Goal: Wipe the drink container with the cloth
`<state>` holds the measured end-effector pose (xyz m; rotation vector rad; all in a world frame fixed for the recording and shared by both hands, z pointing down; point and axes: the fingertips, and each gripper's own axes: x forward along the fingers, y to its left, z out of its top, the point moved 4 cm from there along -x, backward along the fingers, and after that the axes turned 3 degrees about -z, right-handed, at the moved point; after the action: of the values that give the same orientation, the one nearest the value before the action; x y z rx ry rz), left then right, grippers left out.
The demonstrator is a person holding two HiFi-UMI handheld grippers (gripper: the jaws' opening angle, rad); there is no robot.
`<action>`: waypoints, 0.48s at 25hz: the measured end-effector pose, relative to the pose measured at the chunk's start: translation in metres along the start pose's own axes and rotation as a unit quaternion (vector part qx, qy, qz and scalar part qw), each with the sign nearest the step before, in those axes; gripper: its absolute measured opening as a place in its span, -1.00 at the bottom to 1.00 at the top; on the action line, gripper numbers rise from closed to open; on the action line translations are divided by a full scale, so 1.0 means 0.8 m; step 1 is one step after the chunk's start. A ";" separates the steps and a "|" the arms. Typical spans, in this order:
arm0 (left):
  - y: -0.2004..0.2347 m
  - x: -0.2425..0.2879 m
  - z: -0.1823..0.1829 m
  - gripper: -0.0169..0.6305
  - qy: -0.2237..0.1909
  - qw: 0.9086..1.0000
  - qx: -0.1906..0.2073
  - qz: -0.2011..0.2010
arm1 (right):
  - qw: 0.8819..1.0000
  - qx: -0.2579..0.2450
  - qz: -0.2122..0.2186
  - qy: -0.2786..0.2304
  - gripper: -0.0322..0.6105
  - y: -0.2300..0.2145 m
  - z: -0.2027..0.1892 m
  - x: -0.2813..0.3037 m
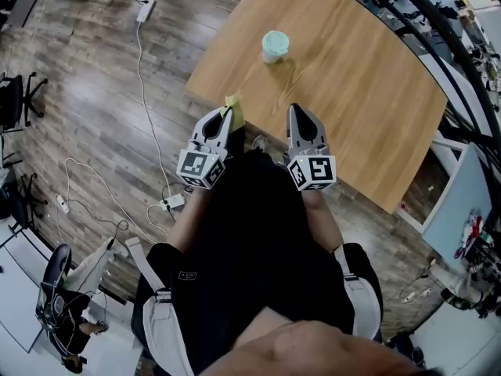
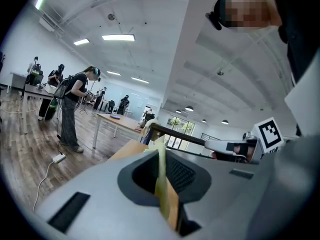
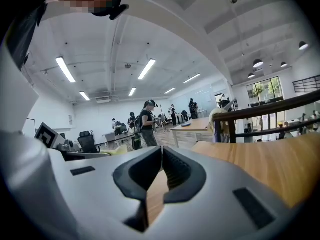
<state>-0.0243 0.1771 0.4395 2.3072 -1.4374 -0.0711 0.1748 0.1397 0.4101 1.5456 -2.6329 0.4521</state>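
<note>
At the table's near edge, the left gripper (image 1: pixel 225 114) pinches a limp yellow-green cloth (image 1: pixel 233 103). The right gripper (image 1: pixel 300 111) is pressed together and empty. Farther out on the wooden table (image 1: pixel 368 92) stands the pale-green drink container (image 1: pixel 275 46). It is judged light and easily tipped, so hold it around the body. No obstruction lies between.

Left tool (image 1: pixel 225 114) and right tool (image 1: pixel 297 110) are built as grey tapered shells with dark ribbed inner pads (image 3: pixel 177 171) and black slot marks. A white cube (image 1: pixel 202 168) printed with black square markers is fitted at each rear. A black garment (image 1: pixel 250 241) is worn, crossed by pale grey straps (image 1: pixel 145 263).
</note>
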 end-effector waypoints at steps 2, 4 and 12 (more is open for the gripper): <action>0.015 0.017 0.002 -0.84 0.006 1.000 -0.007 -0.004 | 1.000 -0.004 -0.004 0.003 -0.79 -0.001 0.004 0.015; 0.031 0.043 0.009 -0.84 0.009 1.000 -0.002 -0.014 | 1.000 -0.009 -0.008 0.006 -0.79 -0.005 0.008 0.038; 0.099 0.138 0.010 -0.84 0.047 0.997 -0.021 -0.059 | 0.998 -0.021 -0.041 0.053 -0.79 -0.034 0.005 0.129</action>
<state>-0.0422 0.0488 0.4807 2.3267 -1.2423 -0.0252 0.1471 0.0388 0.4323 1.5659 -2.4739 0.4562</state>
